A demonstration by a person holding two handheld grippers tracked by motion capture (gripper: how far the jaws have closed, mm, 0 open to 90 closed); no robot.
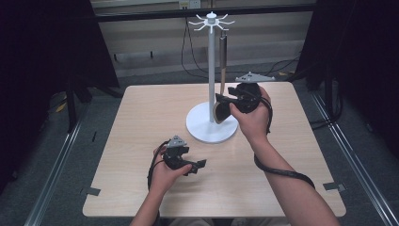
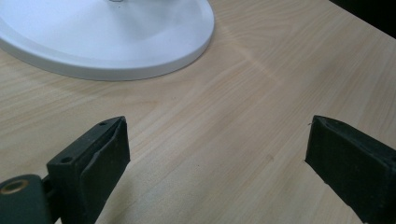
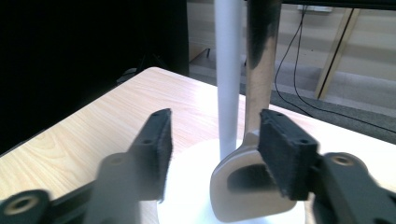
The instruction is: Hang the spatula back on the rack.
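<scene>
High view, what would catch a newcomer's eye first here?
The tall white stand at the table's far middle, with a metal spatula hanging from its hooked top. The right gripper sits at the spatula's blade, jaws apart; the left gripper rests open near the table's front.

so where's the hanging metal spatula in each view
High view: the spatula hangs from the white stand's top hooks, upper centre, right of the pole, beside the right gripper.
Left gripper view: not in it.
Right gripper view: centre right, its blade low between the open jaws.
Shared landmark: the stand's round white base.
</scene>
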